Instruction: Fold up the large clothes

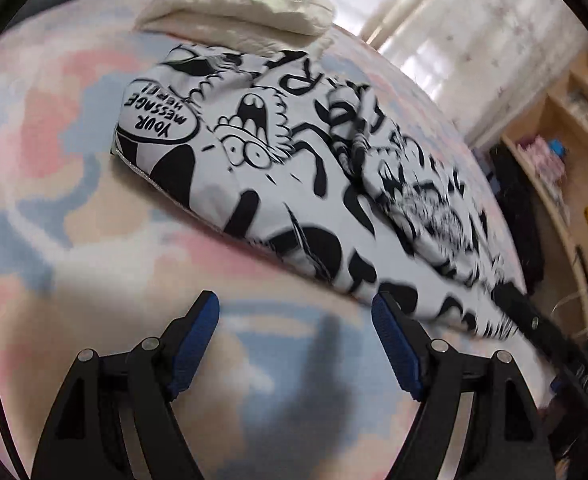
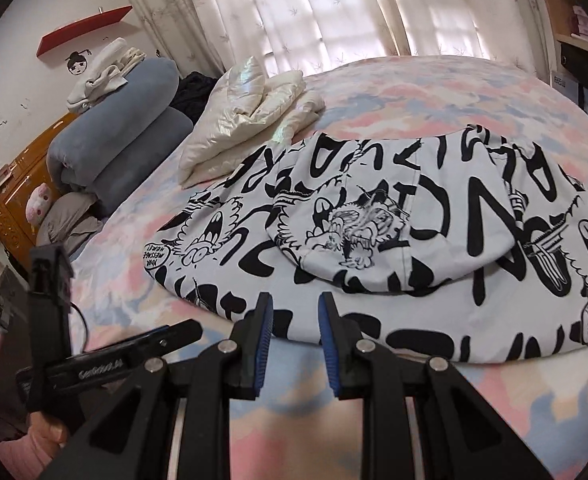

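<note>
Grippers come nearest. The left gripper (image 1: 295, 334) hangs with jaws spread wide and empty over the pastel bedspread (image 1: 74, 208), just beside the near edge of the black-and-white cartoon-print hoodie (image 1: 278, 168). The right gripper (image 2: 295, 322) has its jaws narrowly parted with nothing between them, its tips at the hoodie's near hem. The hoodie (image 2: 373, 240) lies flat mid-bed, hood on top. Beyond it, a folded cream jacket (image 2: 250, 120), then curtains (image 2: 333, 8).

Your left gripper (image 1: 295, 344), black angular linkage arms, silver pivot pins, ribbed blue pads (image 1: 395, 350), your right gripper (image 2: 295, 346) built alike.
</note>
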`<state>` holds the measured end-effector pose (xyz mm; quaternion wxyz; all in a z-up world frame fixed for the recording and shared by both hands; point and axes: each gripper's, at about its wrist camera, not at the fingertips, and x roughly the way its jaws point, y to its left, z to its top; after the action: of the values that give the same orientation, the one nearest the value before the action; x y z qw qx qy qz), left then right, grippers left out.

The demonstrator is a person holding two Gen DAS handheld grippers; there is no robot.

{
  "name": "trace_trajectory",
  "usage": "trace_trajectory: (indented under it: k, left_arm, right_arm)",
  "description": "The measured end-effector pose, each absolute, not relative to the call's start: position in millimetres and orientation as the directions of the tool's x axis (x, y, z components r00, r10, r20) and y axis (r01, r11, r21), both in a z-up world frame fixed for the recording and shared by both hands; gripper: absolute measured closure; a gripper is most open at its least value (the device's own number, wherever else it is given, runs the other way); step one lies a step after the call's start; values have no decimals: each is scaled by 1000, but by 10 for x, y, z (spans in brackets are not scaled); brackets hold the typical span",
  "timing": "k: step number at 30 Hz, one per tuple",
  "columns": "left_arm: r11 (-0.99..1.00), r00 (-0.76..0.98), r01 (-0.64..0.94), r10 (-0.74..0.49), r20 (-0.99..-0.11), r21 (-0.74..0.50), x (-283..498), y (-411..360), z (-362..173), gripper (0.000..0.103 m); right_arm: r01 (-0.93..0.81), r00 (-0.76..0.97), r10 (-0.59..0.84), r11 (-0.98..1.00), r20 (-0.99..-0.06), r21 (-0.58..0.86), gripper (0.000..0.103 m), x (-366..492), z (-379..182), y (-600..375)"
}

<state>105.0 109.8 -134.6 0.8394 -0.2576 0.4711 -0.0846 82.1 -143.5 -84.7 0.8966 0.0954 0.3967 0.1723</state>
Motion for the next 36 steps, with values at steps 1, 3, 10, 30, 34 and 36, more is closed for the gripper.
trace_trajectory:
  k: [1,3,10,30,34,36]
  left_arm:
    - [838,544,-113,-397,-739,-534,1100,1132,-1380,26]
    - [811,551,-129,-419,-722,-570,1225,1176,-1426,26]
    - [779,558,-167,-431,-709,-604,1790,1246,-1564,26]
    - [879,792,-133,-183,-583,-457,2014,1093,-1112,93]
    - [951,852,-15,-149,-503,-307,1885,643,-675,94]
    - [968,866,51,-165,-471,-245,1856,368,-494,94]
  right_arm:
    - [-234,627,384,923,-678,306,80,840,-846,-1433]
    - [-233,630,385,922,-675,308,80,907,-841,-1426]
    - [-236,651,388,920,-653,312,80,1229,-770,-1416]
    - [-63,606,262,957,-751,283,87,2151,-1554,-1674]
    - [-73,603,269,956,-751,284,87,2135,-1568,-1697]
    - [-76,601,281,952,-748,297,86,2118,-1574,-1721]
